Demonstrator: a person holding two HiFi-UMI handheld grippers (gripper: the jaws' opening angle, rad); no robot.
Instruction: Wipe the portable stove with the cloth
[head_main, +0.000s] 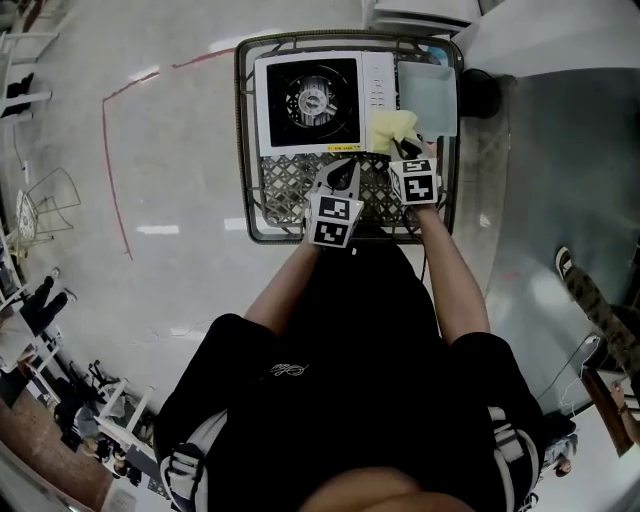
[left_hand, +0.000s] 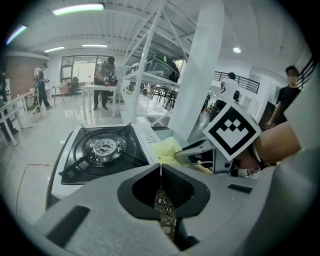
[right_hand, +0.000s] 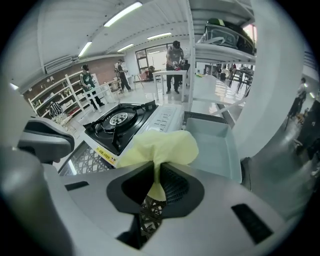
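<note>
**Cloth pinched at the stove's corner**

The right gripper (right_hand: 158, 172) has its fingers clamped on the yellow cloth (right_hand: 161, 146), which is bunched by the stove's (head_main: 308, 100) front right corner, just before the grey tray (right_hand: 216, 146). The left gripper (left_hand: 161, 171) has its fingers pressed together on nothing, near the right one. Stove and tray sit side by side on the rimmed mesh surface (head_main: 288, 182).

The right gripper (right_hand: 156, 184) pinches a yellow cloth (right_hand: 161, 148) between closed jaws, above the portable stove (right_hand: 131, 123) and a grey tray (right_hand: 214, 146) (both on metal mesh).
</note>
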